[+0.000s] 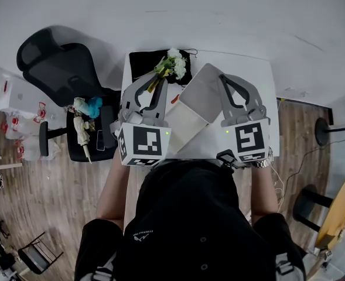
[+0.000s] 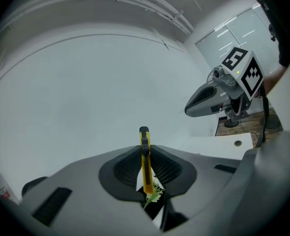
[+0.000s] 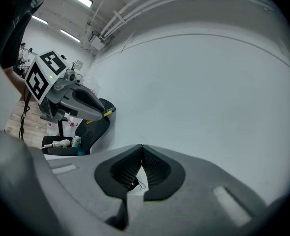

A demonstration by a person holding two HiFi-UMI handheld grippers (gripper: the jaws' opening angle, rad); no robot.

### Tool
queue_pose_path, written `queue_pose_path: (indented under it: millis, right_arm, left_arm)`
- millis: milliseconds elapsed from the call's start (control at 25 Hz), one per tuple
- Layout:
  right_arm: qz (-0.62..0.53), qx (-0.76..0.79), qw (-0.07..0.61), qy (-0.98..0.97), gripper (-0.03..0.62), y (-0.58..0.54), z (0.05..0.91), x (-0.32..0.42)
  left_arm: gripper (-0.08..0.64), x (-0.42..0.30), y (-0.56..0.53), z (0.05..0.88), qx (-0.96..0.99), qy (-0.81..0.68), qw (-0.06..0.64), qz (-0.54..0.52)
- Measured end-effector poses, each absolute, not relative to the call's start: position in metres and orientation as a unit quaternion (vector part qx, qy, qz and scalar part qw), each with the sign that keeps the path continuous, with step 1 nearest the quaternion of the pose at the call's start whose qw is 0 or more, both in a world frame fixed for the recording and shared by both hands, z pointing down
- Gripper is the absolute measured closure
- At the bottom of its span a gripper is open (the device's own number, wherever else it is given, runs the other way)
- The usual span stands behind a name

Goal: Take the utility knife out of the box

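Observation:
A yellow utility knife (image 2: 145, 167) stands upright between the pads of my left gripper (image 2: 145, 149), which is shut on it. In the head view the left gripper (image 1: 153, 81) hangs above the white table (image 1: 260, 78) with the knife (image 1: 155, 86) showing between its fingers. An open grey and white box (image 1: 200, 95) lies on the table between both grippers. My right gripper (image 1: 223, 78) hovers over the box's right side. Its jaws (image 3: 141, 147) meet at the tips with nothing between them. Each gripper view shows the other gripper raised in the air beside it.
White flowers (image 1: 173, 63) lie on a black mat (image 1: 144, 62) at the table's far edge. A black office chair (image 1: 58, 66) with small items on its seat stands at the left. A fan stand (image 1: 323, 130) and a round wooden table (image 1: 339, 212) are at the right.

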State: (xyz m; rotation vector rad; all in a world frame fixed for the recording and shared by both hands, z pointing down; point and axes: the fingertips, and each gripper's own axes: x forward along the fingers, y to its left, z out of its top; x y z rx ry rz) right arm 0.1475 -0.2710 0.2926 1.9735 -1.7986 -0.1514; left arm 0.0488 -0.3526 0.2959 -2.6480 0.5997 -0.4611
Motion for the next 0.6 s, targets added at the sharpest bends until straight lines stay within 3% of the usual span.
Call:
queue_pose_path:
  millis: [600]
  right_arm:
    - [-0.129,0.71,0.235,-0.651,0.588,-0.283,0.236,0.149]
  left_arm:
    - [0.505,0.053,-0.359,0.259,-0.942,0.213,0.221,-0.135]
